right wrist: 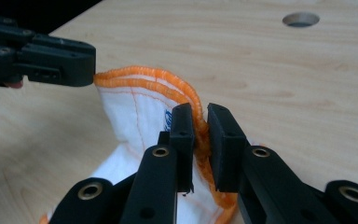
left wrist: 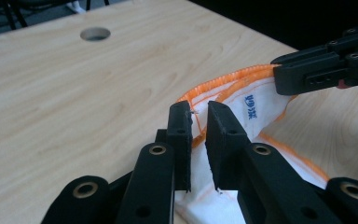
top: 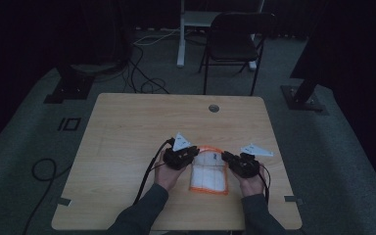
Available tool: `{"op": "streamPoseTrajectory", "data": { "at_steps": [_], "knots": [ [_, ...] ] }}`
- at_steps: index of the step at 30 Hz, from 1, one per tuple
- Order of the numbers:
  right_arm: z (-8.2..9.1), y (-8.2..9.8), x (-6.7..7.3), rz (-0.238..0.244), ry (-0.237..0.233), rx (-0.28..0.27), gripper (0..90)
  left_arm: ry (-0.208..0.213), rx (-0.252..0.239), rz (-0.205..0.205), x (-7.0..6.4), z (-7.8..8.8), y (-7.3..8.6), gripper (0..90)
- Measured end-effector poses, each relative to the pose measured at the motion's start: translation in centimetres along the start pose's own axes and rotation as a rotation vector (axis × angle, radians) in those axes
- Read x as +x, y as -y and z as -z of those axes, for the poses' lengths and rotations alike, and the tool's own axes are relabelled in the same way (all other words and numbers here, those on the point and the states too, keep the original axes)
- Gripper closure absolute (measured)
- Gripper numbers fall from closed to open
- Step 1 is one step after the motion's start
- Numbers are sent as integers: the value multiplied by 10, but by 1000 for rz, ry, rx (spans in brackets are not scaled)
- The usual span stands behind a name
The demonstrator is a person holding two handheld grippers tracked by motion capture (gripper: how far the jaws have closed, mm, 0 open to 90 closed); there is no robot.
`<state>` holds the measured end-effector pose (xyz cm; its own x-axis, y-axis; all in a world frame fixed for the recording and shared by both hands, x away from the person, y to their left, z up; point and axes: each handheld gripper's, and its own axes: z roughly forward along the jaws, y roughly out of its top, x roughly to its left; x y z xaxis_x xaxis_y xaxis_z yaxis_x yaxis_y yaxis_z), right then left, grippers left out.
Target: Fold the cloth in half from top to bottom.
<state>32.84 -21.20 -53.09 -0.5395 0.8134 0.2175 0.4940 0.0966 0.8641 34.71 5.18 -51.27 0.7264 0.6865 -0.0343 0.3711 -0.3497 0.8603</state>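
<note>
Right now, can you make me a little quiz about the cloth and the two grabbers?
1. What colour is the edge of the white cloth?
2. True or false: the left gripper pinches the cloth's edge.
3. What does the right gripper hold: A the table's hole, B the cloth's hem, C a cable?

Key: 1 orange. 2 true. 3 B.

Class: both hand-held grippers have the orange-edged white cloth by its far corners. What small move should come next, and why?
Probably lift both corners a little higher and draw them toward the near edge. The left hand-held gripper and right hand-held gripper each pinch the orange hem of the cloth, whose far edge is raised while the rest lies on the table.
</note>
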Motion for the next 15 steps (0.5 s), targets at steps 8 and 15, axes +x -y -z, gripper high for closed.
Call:
{"op": "streamPoseTrajectory", "data": {
  "at_steps": [8, 15],
  "knots": [
    [5, 18, -1, -6, -20, 16, 812, 3, -14, 51, 2, 3, 5, 707],
    [11, 25, 2, 12, -31, 25, 810, 35, -13, 33, -6, 1, 0, 635]
  ]
}}
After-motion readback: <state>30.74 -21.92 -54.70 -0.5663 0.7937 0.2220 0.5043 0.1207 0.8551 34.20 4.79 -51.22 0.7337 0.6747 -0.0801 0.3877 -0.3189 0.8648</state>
